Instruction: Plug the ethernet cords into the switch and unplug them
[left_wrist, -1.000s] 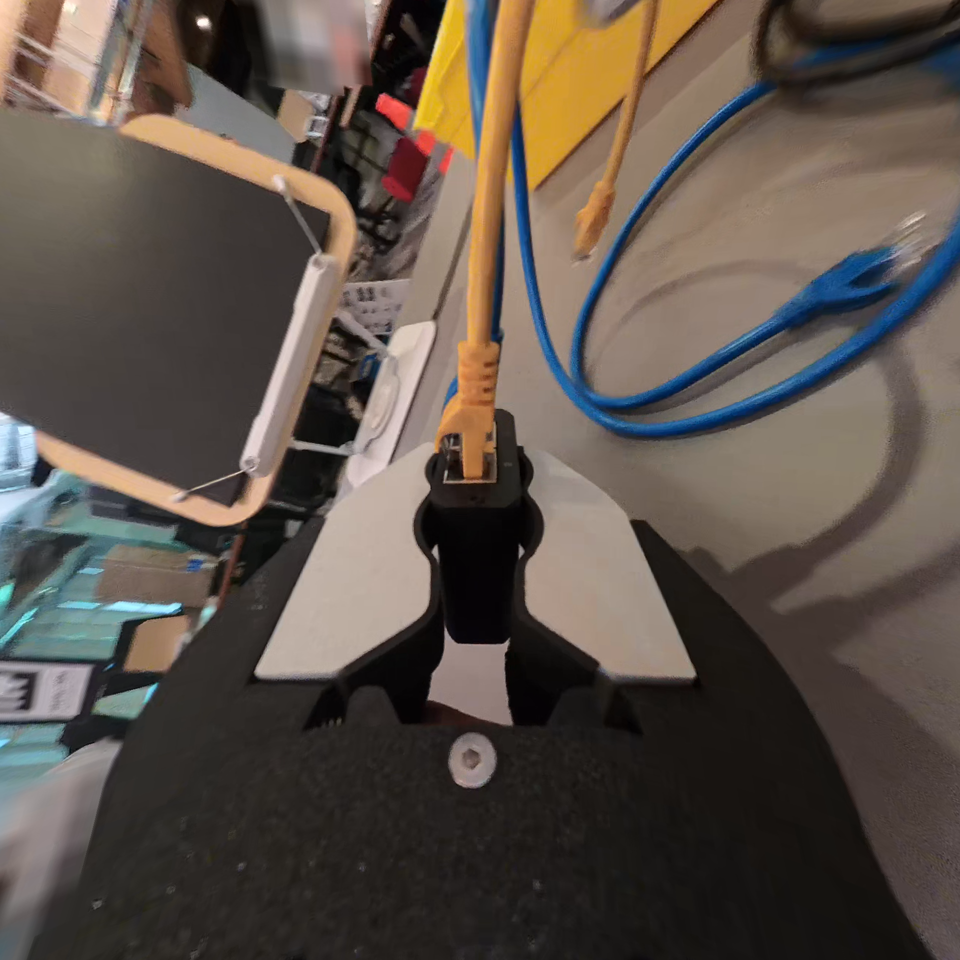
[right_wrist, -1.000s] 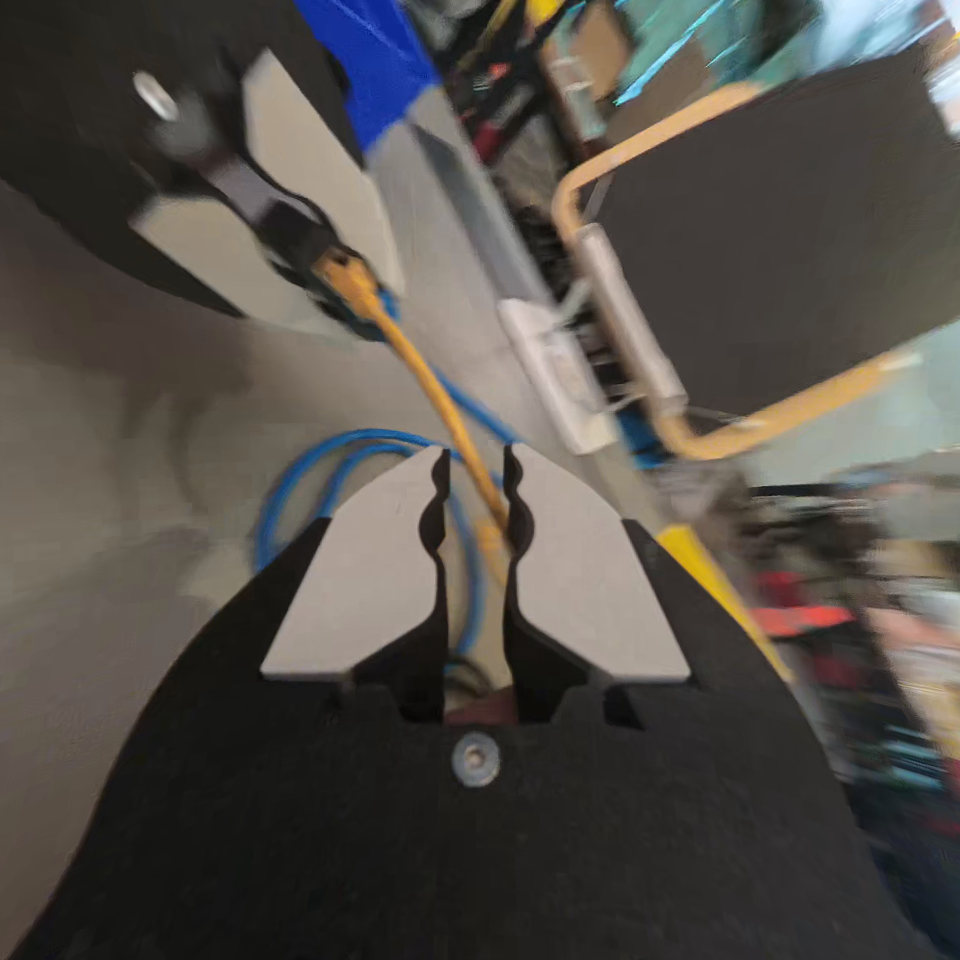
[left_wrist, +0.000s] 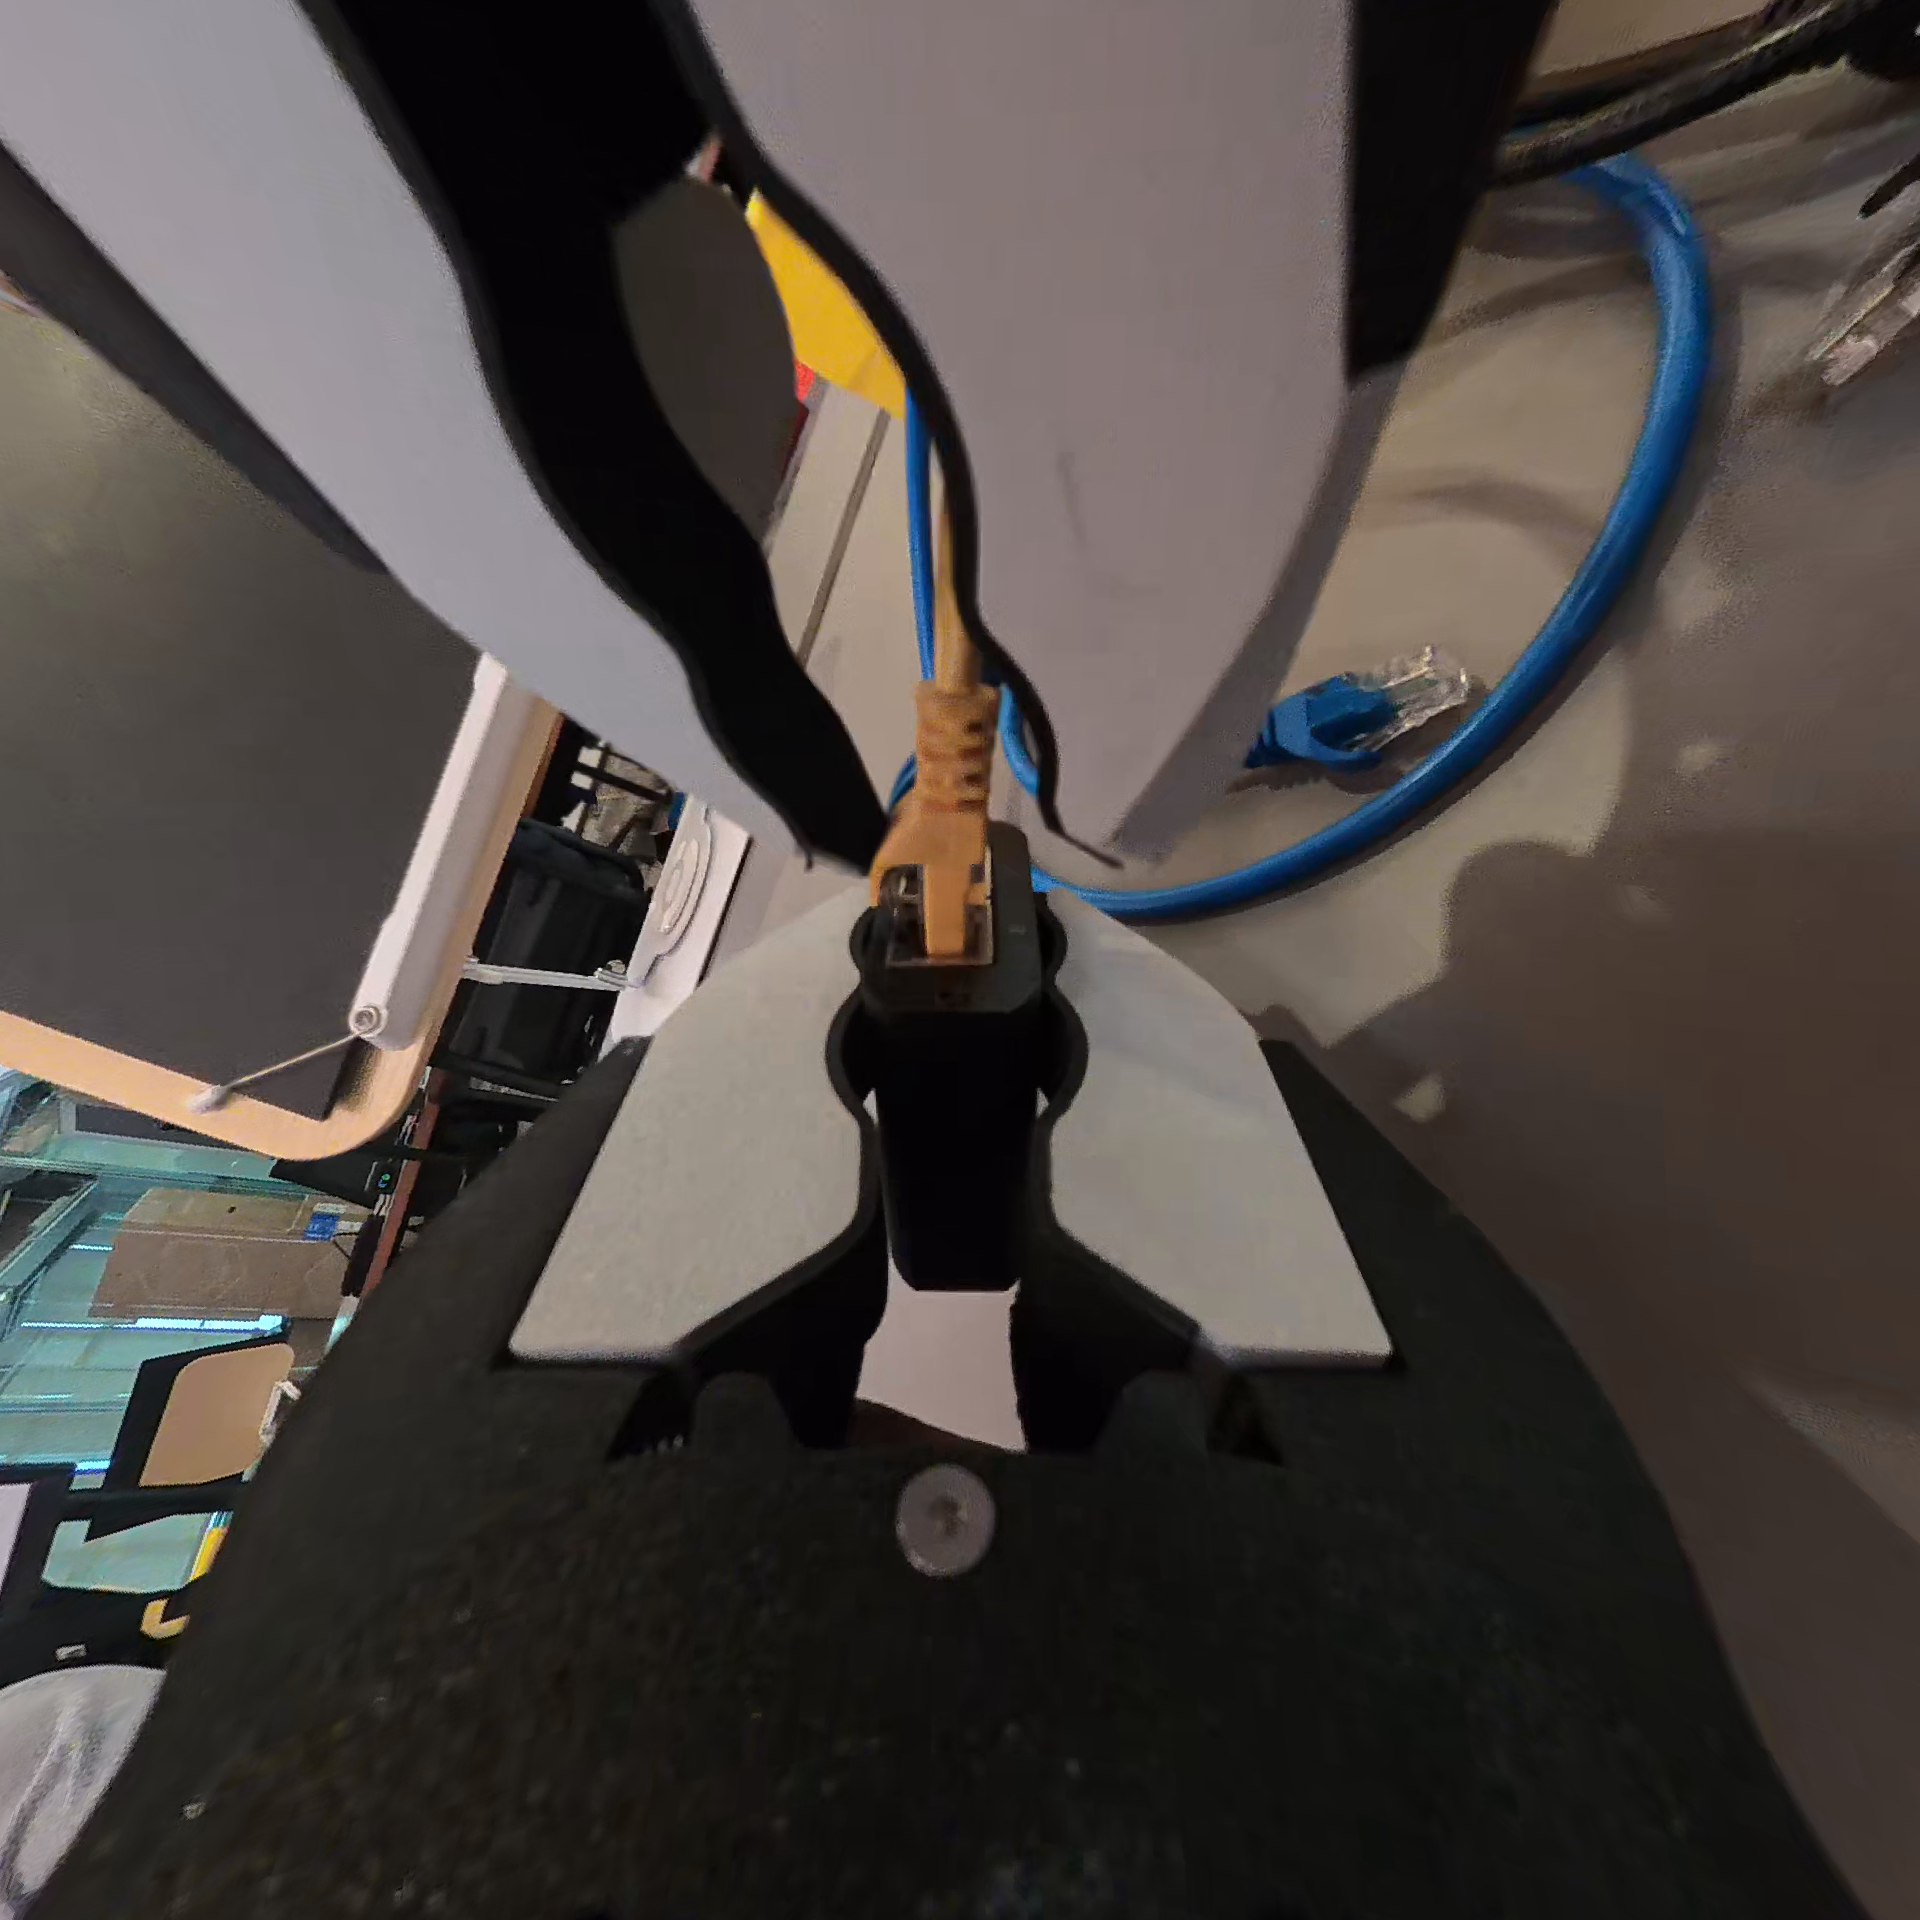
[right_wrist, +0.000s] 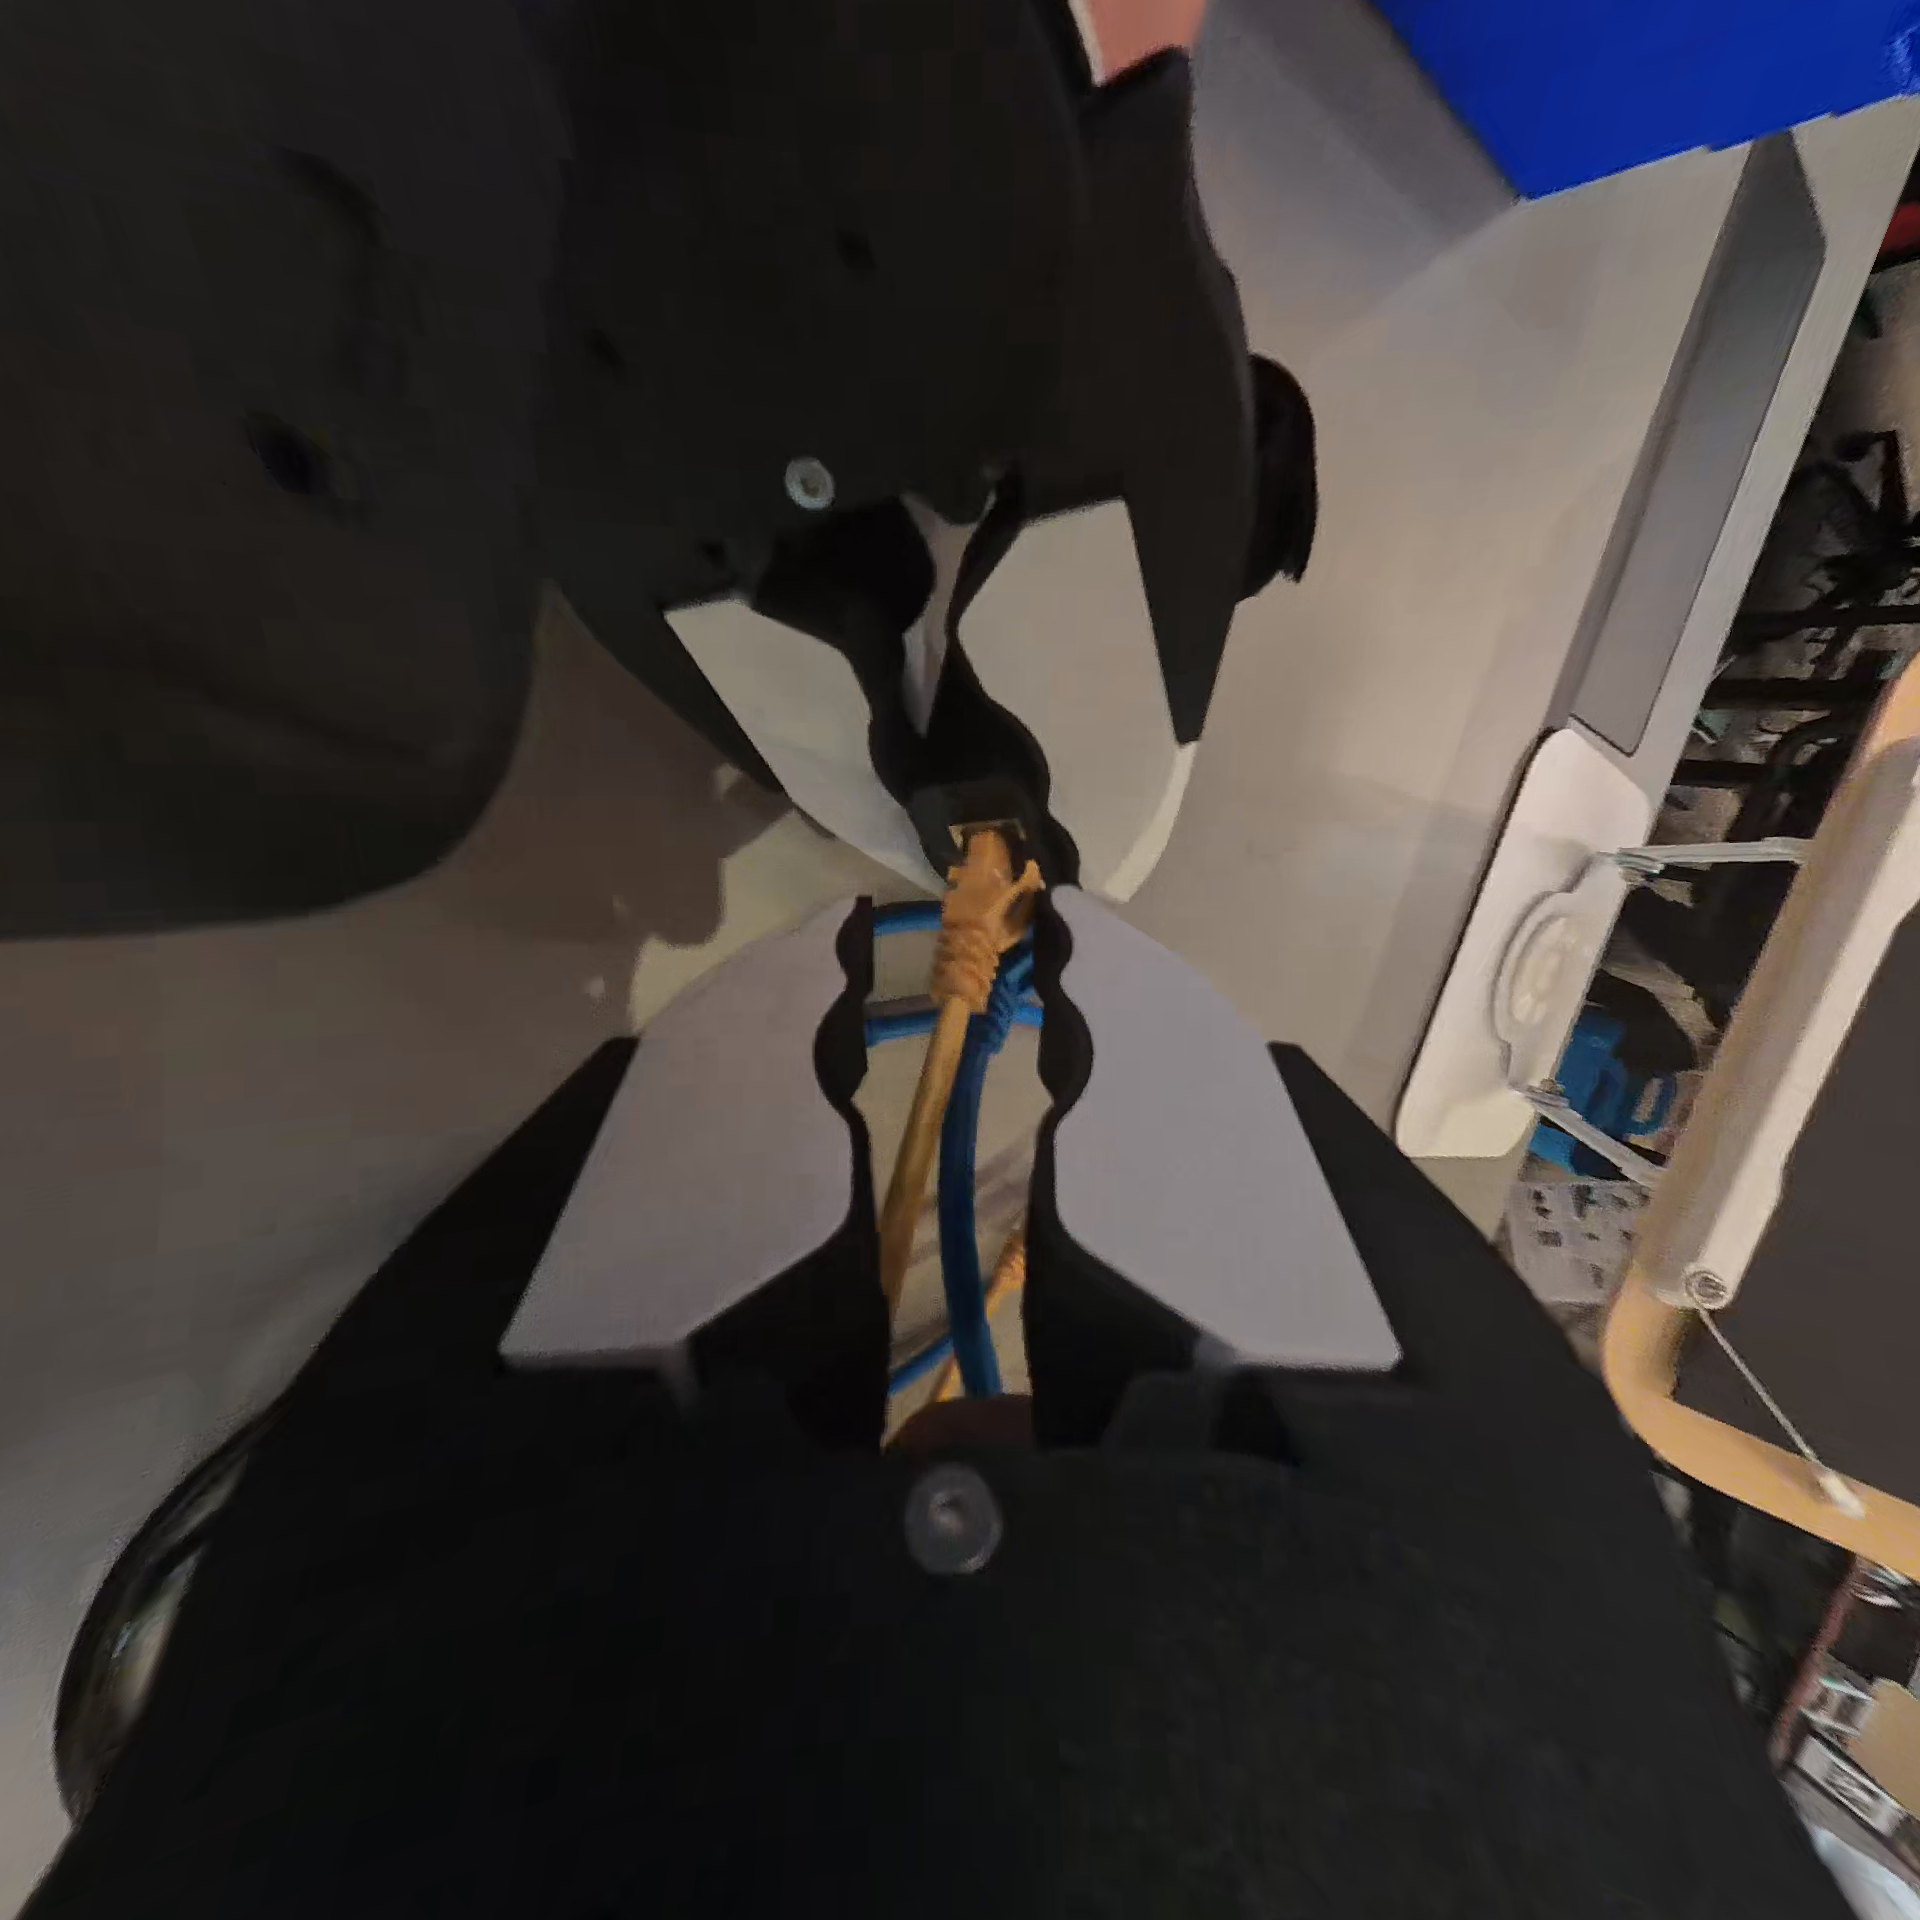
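My left gripper (left_wrist: 956, 935) is shut on a small black switch (left_wrist: 956, 1122) and holds it above the grey table. An orange ethernet plug (left_wrist: 940, 831) sits in the switch's port, and its cord runs away between the other gripper's fingers. My right gripper (right_wrist: 954, 914) faces the left gripper (right_wrist: 997, 831) tip to tip. Its jaws stand apart on either side of the orange cord (right_wrist: 925, 1122), just behind the plug (right_wrist: 987, 883), without squeezing it. A blue cord (right_wrist: 961, 1195) also passes through that gap. In the left wrist view the right gripper (left_wrist: 977, 857) fills the top.
A blue cable (left_wrist: 1558, 665) loops on the grey table (left_wrist: 1662, 1039), with a loose blue plug (left_wrist: 1340, 712) beside it. Another clear plug (left_wrist: 1870, 301) lies at the right edge. A dark chair with a wooden rim (right_wrist: 1818, 1195) stands past the table edge, by a white fitting (right_wrist: 1538, 966). Across from one pair of fingers to the other is roughly 4 cm.
The right gripper has come in close to the left one; its fingers now straddle the orange cord right at the switch. The left gripper still holds the switch with the orange plug in it.
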